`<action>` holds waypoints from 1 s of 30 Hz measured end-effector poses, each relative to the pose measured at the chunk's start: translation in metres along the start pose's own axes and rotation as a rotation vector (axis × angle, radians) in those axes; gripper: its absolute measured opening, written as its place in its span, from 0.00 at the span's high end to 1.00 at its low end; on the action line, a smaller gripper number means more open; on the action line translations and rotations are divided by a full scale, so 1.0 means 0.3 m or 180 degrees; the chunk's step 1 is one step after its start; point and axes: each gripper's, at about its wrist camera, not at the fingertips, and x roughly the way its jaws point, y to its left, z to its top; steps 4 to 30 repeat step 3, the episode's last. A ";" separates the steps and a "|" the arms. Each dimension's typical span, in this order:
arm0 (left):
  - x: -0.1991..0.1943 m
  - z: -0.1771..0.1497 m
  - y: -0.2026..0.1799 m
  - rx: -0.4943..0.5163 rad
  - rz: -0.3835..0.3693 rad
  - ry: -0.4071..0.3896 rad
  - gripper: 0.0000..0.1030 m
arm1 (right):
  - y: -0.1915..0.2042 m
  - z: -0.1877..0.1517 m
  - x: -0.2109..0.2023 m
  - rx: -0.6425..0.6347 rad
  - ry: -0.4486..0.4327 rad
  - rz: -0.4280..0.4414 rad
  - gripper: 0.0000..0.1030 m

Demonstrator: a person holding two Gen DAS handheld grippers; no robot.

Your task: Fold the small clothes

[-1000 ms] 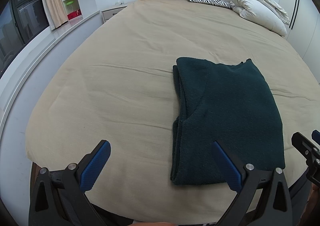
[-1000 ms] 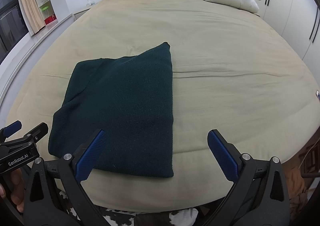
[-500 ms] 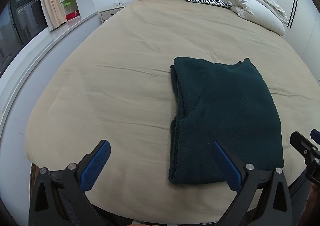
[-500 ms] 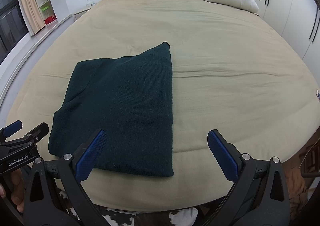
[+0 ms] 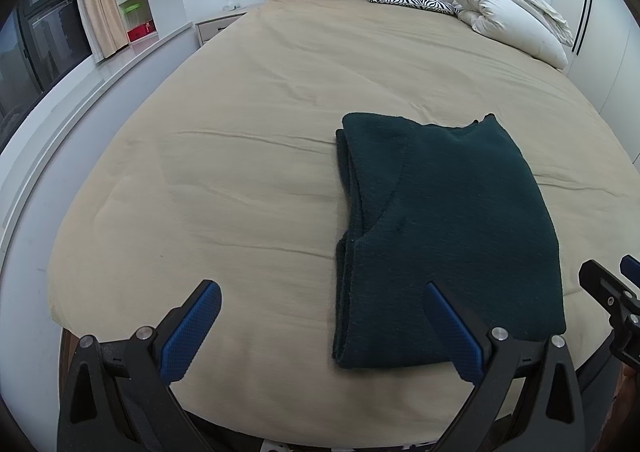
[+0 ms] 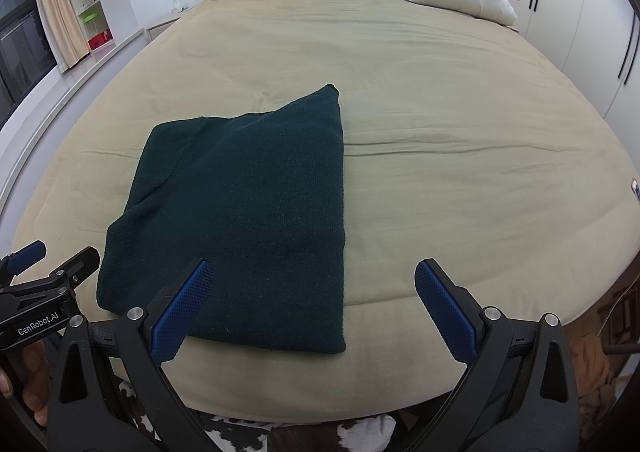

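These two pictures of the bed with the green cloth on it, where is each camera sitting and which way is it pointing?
Left wrist view: sits on the left gripper, looking forward between its open blue-padded fingers up the bed toward the headboard; the folded dark green garment lies to the right.
Right wrist view: sits on the right gripper, facing the same way, jaws open; the garment lies to the left, and a hand shows at the lower left.
Shared: bed, garment, zebra-print pillow, white duvet, and each other's gripper tip at the frame edge.

Soft, even indoor light is filling both views, leaving no hard shadows or glare. The window point(image 5: 36, 52) at upper left is showing dark. Fisheye distortion is bending the bed point(image 5: 240, 172) edges, and black vignetting is darkening the corners. Focus is staying sharp throughout.
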 end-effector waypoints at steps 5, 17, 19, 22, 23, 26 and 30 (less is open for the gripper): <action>-0.004 -0.001 0.002 0.0012 -0.0011 -0.0009 0.00 | -0.002 0.000 -0.001 0.0004 0.0000 0.0002 0.00; -0.004 -0.001 0.002 0.0012 -0.0011 -0.0009 0.00 | -0.002 0.000 -0.001 0.0004 0.0000 0.0002 0.00; -0.004 -0.001 0.002 0.0012 -0.0011 -0.0009 0.00 | -0.002 0.000 -0.001 0.0004 0.0000 0.0002 0.00; -0.004 -0.001 0.002 0.0012 -0.0011 -0.0009 0.00 | -0.002 0.000 -0.001 0.0004 0.0000 0.0002 0.00; -0.004 -0.001 0.002 0.0012 -0.0011 -0.0009 0.00 | -0.002 0.000 -0.001 0.0004 0.0000 0.0002 0.00; -0.004 -0.001 0.002 0.0012 -0.0011 -0.0009 0.00 | -0.002 0.000 -0.001 0.0004 0.0000 0.0002 0.00; -0.004 -0.001 0.002 0.0012 -0.0011 -0.0009 0.00 | -0.002 0.000 -0.001 0.0004 0.0000 0.0002 0.00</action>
